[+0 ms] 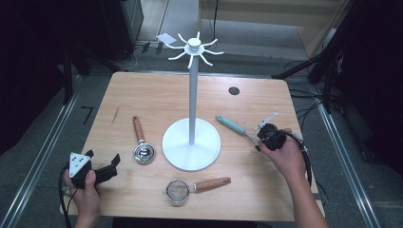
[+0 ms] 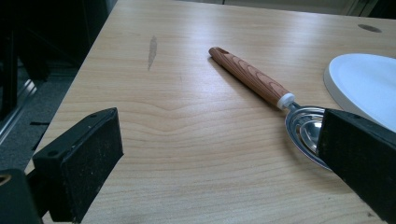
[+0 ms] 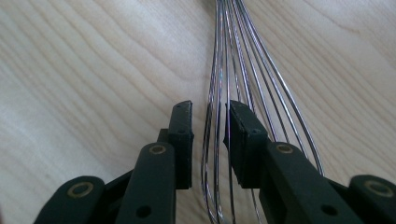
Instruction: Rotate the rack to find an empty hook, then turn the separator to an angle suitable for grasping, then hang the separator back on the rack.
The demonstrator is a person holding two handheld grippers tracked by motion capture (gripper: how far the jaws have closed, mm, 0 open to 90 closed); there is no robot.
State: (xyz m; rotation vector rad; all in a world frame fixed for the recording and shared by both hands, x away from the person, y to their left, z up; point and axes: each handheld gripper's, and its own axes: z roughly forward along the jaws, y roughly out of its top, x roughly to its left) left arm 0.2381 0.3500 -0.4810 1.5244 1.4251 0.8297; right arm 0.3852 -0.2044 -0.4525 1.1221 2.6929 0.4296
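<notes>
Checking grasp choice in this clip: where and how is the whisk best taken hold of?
Grip the whisk at its teal handle, coming from above with the jaws across its width: it lies flat, straight and firm, with bare table either side. The right tool instead straddles a few thin wires near the head; those look springy and could slip.

Teal-handled wire whisk (image 1: 237,129) lying flat; table's right
</notes>
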